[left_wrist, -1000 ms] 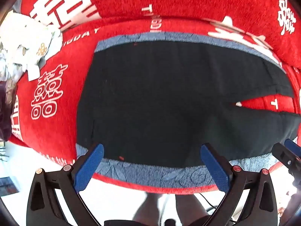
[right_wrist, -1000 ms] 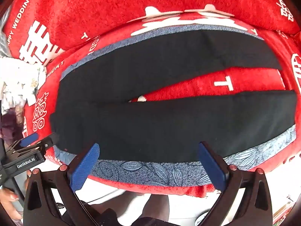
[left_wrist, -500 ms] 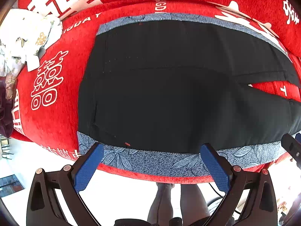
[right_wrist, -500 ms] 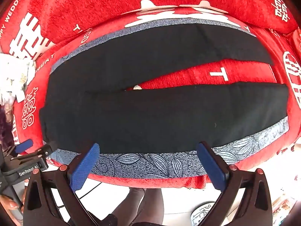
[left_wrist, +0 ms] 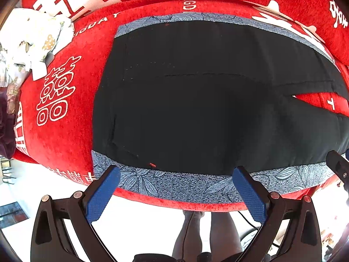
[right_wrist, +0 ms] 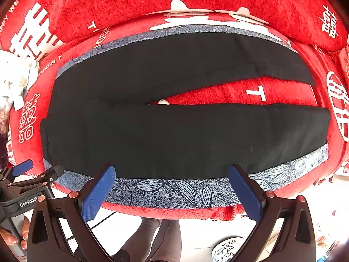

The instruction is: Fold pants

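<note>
I held both grippers, left [left_wrist: 175, 187] and right [right_wrist: 171, 186], wide open and empty at the sofa's [right_wrist: 130, 4] front edge; pants [right_wrist: 174, 131] lay flat, seemingly on a grey mat [right_wrist: 174, 191].

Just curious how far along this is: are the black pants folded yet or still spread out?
Spread out. The pants lie flat with both legs apart, red cover showing between them.

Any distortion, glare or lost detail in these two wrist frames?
Left wrist: strong fisheye bowing; pants so dark that only faint seams show; floor below blown out white. Right wrist: same bowing, dark vignette in corners, pants nearly featureless, red cover sharp.
</note>
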Motion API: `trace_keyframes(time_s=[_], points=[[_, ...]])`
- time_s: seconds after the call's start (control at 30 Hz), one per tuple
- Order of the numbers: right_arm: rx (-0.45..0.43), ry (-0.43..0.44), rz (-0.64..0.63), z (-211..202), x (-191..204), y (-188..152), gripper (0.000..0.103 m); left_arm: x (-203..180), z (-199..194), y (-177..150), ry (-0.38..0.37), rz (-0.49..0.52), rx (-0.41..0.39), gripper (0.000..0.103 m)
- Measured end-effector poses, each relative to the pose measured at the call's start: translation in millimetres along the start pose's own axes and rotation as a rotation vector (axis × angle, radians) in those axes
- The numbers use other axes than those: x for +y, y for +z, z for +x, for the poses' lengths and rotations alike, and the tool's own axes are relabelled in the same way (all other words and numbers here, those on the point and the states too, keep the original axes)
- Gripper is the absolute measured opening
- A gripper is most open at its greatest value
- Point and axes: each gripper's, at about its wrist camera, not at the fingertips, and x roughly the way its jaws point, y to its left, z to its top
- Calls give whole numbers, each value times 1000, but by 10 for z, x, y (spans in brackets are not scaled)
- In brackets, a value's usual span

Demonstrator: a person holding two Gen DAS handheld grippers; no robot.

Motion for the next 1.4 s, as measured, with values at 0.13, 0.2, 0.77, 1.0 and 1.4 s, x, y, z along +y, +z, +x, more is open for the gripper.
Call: trace_keyframes(time_s=[0.13, 0.2, 0.77, 1.0, 1.4], points=[[0, -5, -7, 15, 12, 14, 103, 27, -1, 7, 5, 1, -2, 103], [1, -10, -9, 23, 14, 14, 103, 31, -1, 15, 8, -4, -3, 103], [16, -21, -21, 97, 0, 1, 103, -24, 15, 11, 17, 8, 0, 103], [17, -23, -20, 112, 2, 1, 103, -32, 22, 3, 18, 9, -2, 103], [21, -26, -24, 173, 0, -16, 103, -44, 44, 9, 24, 8, -1, 103]])
